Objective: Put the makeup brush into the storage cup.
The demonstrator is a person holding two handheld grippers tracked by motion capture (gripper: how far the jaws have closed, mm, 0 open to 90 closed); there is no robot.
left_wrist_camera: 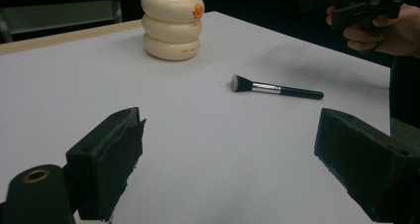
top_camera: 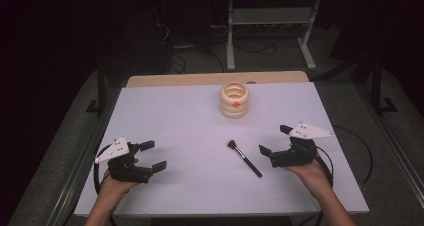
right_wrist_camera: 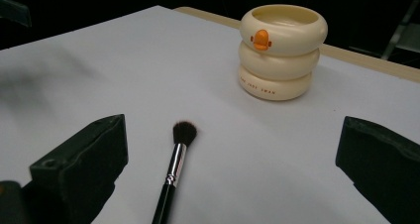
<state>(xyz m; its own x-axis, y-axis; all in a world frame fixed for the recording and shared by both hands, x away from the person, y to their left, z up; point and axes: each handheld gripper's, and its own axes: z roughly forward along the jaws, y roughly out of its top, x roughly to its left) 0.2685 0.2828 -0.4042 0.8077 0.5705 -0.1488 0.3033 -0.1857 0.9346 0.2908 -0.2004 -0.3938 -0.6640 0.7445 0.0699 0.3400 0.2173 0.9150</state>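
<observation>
I hold both tools wide open and empty: left tool (top_camera: 149, 158), right tool (top_camera: 274, 142). The slim black-handled makeup brush (top_camera: 244, 158) lies on the white tabletop (top_camera: 175, 116), handle slanting toward me, just beside my right tool, nearer it.

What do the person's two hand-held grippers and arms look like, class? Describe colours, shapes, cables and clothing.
Each hand-held gripper, left and right, is black with two blocky jaws and a pale grey three-cornered plate on top, dotted with small dark marks. A black cable loops from the right one. The forearms are bare, with no sleeves in view.
</observation>
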